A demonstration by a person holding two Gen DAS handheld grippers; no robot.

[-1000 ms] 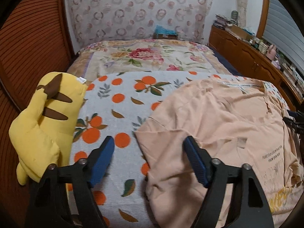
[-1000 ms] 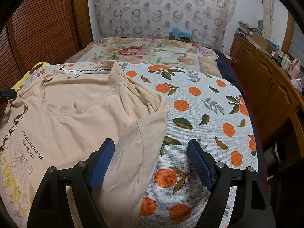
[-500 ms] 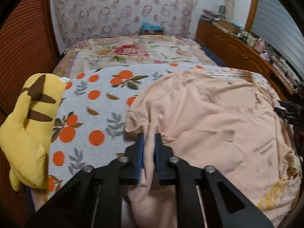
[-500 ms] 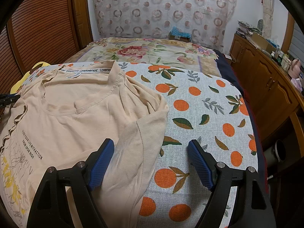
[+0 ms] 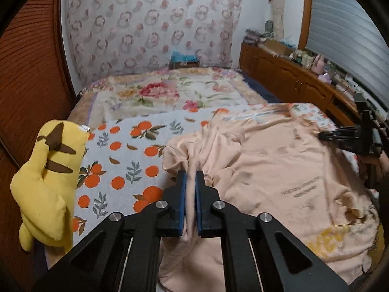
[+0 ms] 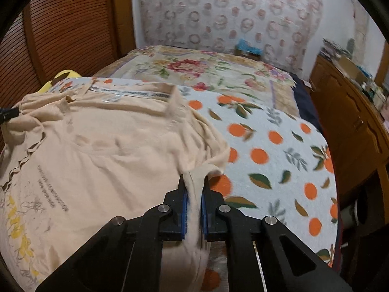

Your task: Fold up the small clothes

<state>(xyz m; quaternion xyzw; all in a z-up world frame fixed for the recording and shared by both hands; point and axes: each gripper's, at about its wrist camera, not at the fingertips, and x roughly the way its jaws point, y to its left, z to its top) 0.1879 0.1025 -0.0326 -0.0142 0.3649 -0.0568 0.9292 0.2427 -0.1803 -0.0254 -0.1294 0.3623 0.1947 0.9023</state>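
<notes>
Both the left gripper (image 5: 190, 178) and right gripper (image 6: 193, 182), the latter just closing, pinched the peach T-shirt (image 6: 116, 160) between their fingers, ready to lift its sleeves inward for the first fold.

Both wrist cameras look forward and down along their own fingers, close over a bed (image 5: 136, 150) with an orange-print cover, facing the curtained wall (image 5: 150, 26) at its far end. The left view sits at the yellow plush toy's (image 5: 46, 185) side, the right view towards the wooden cabinets (image 6: 352, 131). They share the peach T-shirt (image 5: 279, 170) (image 6: 102, 160), the floral blanket (image 6: 201, 70) and the wall.
</notes>
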